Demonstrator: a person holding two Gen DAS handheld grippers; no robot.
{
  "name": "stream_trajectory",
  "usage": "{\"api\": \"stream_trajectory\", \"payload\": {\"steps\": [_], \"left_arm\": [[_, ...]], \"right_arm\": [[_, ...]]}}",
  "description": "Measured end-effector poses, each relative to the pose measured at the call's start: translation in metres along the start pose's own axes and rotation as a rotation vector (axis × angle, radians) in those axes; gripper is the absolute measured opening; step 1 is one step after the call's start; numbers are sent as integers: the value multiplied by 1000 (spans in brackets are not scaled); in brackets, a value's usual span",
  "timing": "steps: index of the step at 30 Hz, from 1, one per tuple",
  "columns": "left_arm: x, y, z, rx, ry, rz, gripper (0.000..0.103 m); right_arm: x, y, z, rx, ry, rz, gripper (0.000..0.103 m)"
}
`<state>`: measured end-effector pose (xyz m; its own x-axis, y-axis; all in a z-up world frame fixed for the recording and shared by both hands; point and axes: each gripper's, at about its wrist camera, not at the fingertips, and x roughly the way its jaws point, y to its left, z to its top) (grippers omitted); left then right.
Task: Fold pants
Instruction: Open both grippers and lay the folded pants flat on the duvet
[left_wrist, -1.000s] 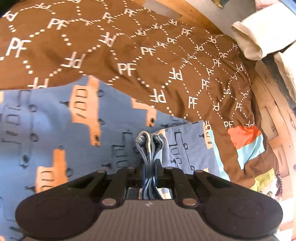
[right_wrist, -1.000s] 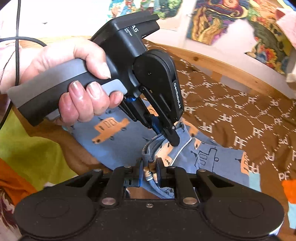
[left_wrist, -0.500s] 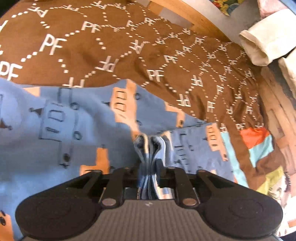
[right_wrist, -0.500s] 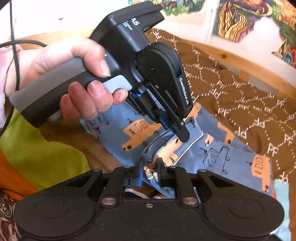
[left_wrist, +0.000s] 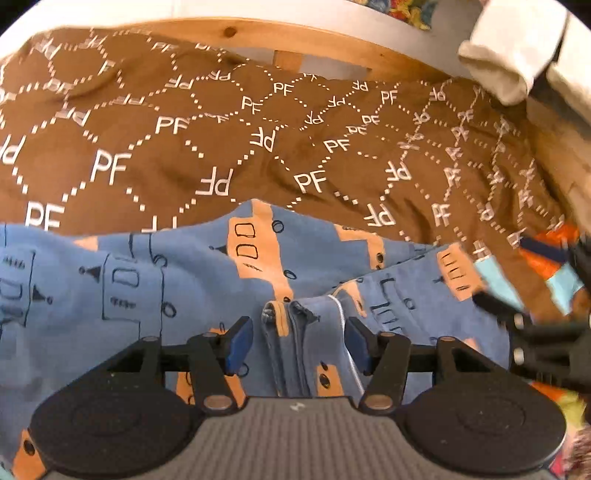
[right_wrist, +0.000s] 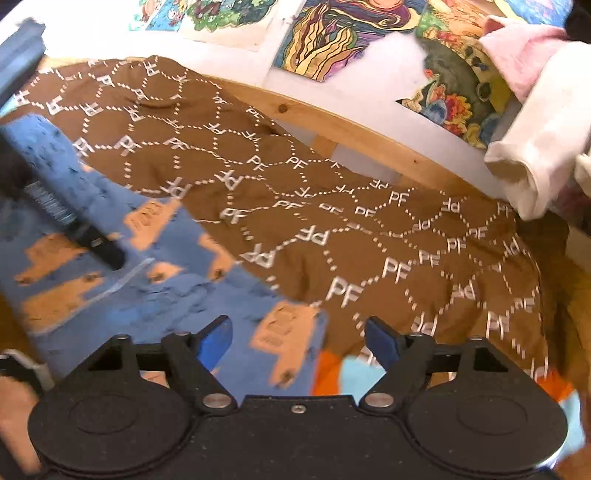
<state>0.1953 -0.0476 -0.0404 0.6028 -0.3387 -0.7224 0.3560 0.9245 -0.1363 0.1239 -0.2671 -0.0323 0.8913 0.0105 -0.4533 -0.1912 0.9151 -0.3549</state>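
Note:
Blue pants (left_wrist: 184, 280) printed with orange vehicles lie spread on a brown bedspread (left_wrist: 258, 129). My left gripper (left_wrist: 298, 343) is opening. A bunched edge of the pants (left_wrist: 284, 332) stands loose between its blue pads, which do not touch it. The right gripper's dark fingers (left_wrist: 495, 306) show blurred at the right edge. In the right wrist view, my right gripper (right_wrist: 297, 343) is opening wide above the pants' corner (right_wrist: 284, 332), gripping nothing. One finger of the left gripper (right_wrist: 99, 247) rests over the pants (right_wrist: 155, 302) at the left.
A wooden bed frame (right_wrist: 332, 122) runs behind the bedspread (right_wrist: 332, 221). Cream cloth (right_wrist: 535, 147) and pink cloth (right_wrist: 524, 48) hang at the upper right. Colourful pictures (right_wrist: 332, 37) cover the wall. A patchwork quilt (left_wrist: 554, 266) in orange and light blue borders the pants.
Both grippers were shut on bunched pants fabric and have let it go, with their jaws now wide. The right gripper has swung right, away from the left gripper and the hand.

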Motion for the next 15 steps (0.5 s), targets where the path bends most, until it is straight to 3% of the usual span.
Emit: {"api": "stream_trajectory", "payload": {"steps": [2, 4, 6, 8, 10, 12, 15], "left_arm": [[9, -2, -2, 5, 16, 106, 61], [15, 3, -3, -21, 26, 129, 61], [14, 1, -2, 0, 33, 157, 61], [15, -1, -3, 9, 31, 166, 61], [13, -3, -6, 19, 22, 173, 61], [8, -3, -8, 20, 14, 175, 63], [-9, 0, -13, -14, -6, 180, 75]], "right_arm": [[18, -1, -2, -44, -9, 14, 83], [36, 0, -5, -94, -1, 12, 82], [59, -3, -12, -135, 49, -47, 82], [70, -20, -19, -47, 72, -114, 89], [72, -33, -21, 24, 86, -131, 90], [63, -33, -22, 15, 68, -138, 86], [36, -20, -20, -14, 27, -139, 85]]}}
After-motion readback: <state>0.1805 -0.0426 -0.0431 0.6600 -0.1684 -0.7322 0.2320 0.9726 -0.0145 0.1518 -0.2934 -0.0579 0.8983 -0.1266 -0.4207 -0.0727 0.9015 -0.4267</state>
